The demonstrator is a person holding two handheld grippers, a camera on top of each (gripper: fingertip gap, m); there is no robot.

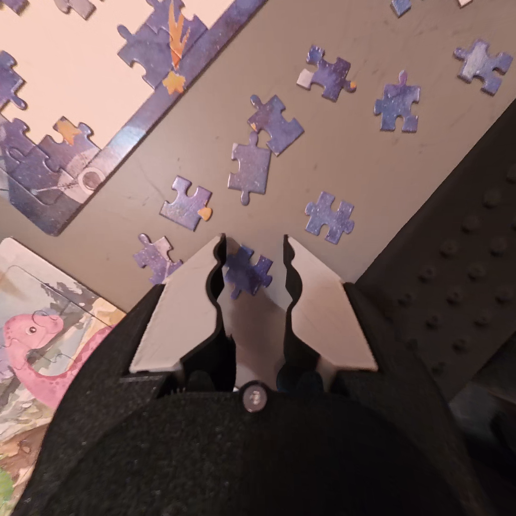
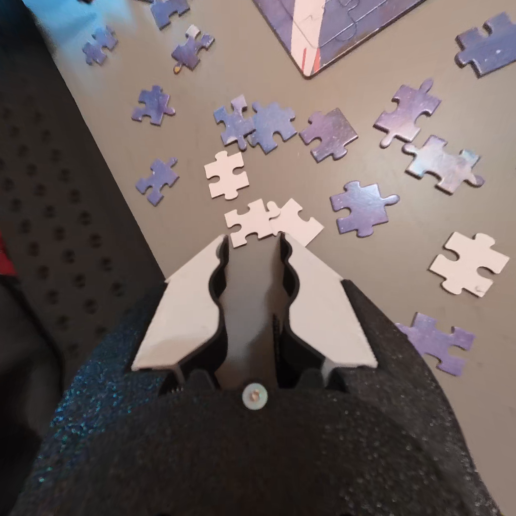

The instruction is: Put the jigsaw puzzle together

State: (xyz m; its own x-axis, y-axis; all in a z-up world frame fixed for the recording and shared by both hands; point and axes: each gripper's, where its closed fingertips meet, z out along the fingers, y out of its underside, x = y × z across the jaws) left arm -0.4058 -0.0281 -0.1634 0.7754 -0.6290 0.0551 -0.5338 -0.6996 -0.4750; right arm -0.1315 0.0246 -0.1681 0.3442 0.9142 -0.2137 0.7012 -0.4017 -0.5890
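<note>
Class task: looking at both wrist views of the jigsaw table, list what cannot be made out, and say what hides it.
- Left wrist view: puzzle tray cut off by top and left edges.
- Left wrist view: blue piece between the open left tongs, partly hidden by a finger.
- Right wrist view: white pieces lie face down; pictures unseen.
- Right wrist view: far pieces blurred.

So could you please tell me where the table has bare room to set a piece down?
Left wrist view: a bare strip of table runs between the puzzle tray and the loose pieces. Right wrist view: free table lies between the right gripper and the white piece. Above that it is crowded.
</note>
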